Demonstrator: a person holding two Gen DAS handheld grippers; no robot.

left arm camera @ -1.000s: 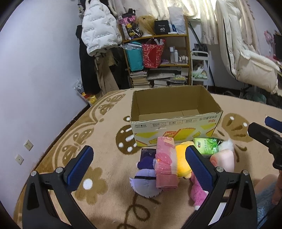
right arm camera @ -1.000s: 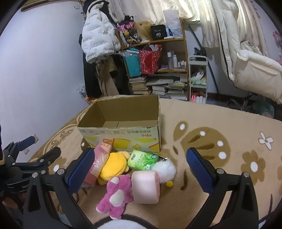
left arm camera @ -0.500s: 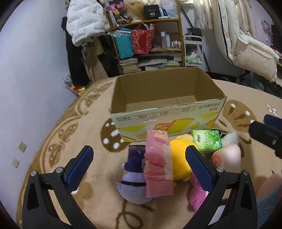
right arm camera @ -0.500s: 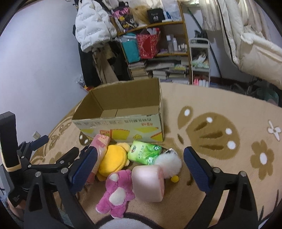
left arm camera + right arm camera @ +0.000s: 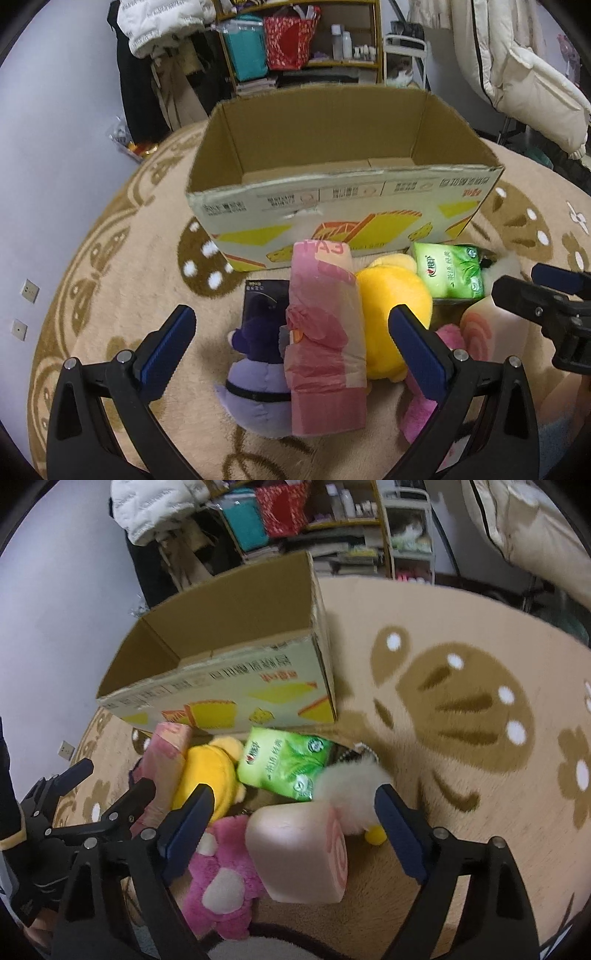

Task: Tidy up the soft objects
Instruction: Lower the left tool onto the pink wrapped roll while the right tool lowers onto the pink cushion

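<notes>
A pile of soft things lies on the rug in front of an open, empty cardboard box point(image 5: 343, 206). My left gripper point(image 5: 291, 343) is open above a pink wrapped pack point(image 5: 325, 343), with a purple plush point(image 5: 255, 373) to its left and a yellow plush point(image 5: 391, 310) to its right. My right gripper point(image 5: 293, 819) is open above a pink swirl-roll cushion point(image 5: 299, 856). Beside it lie a pink bear plush point(image 5: 221, 882), a green tissue pack point(image 5: 284, 760) and a white fluffy pom-pom point(image 5: 351, 786).
The box point(image 5: 229, 657) stands on a beige patterned rug point(image 5: 461, 709). A cluttered shelf point(image 5: 303, 44) and hanging coats point(image 5: 162, 26) stand behind it. The right gripper shows at the right edge of the left wrist view point(image 5: 546, 306). A dark card point(image 5: 262, 299) lies under the purple plush.
Both grippers have moved forward and down toward the pile of soft things. The pile and the box now look larger. Nothing has been taken hold of.
</notes>
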